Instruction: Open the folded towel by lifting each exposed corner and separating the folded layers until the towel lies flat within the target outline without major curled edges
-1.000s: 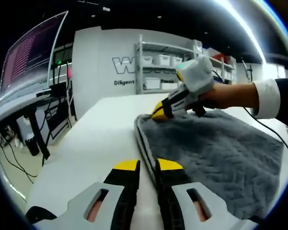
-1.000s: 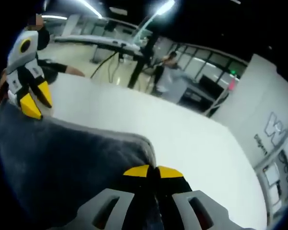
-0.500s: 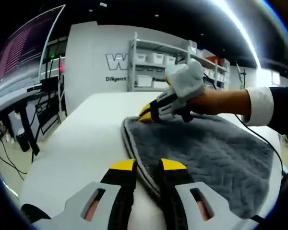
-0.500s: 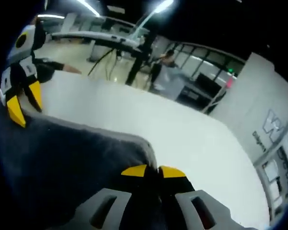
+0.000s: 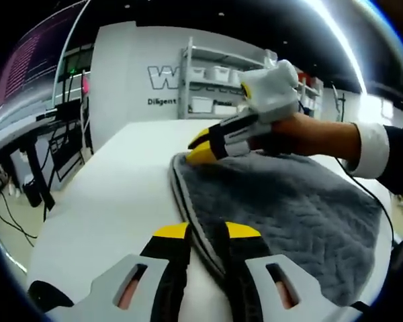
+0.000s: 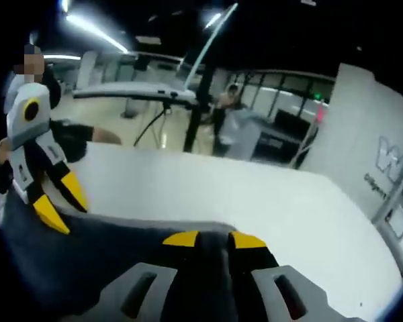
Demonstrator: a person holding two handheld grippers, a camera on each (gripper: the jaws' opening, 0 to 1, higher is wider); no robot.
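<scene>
White and wide, the table [image 5: 114,194] carries the grey towel [image 5: 289,215], which lies folded on its right part in the left gripper view, with shelves [image 5: 215,87] and a lettered wall behind.

The left gripper [image 5: 206,233] has its two yellow-tipped jaws close on both sides of the near corner of the towel's trimmed edge; they look clenched on that edge. This edge runs straight away from the left gripper to the far corner, so the long axis of the fold goes from one gripper to the other.

At the far corner sits the right gripper [image 5: 203,149], held by a hand [image 5: 309,134]. In the right gripper view, the right gripper [image 6: 211,238] has its jaws almost together with grey cloth [image 6: 121,255] between them, so it seems to grasp that corner.

Each gripper is nearest to its own corner. I judge that the coming move is to lift both corners together and carry the upper layer across.

From the right gripper view one sees the left gripper [image 6: 62,208] from the front, and also the bare table [image 6: 255,194] beyond the towel.
</scene>
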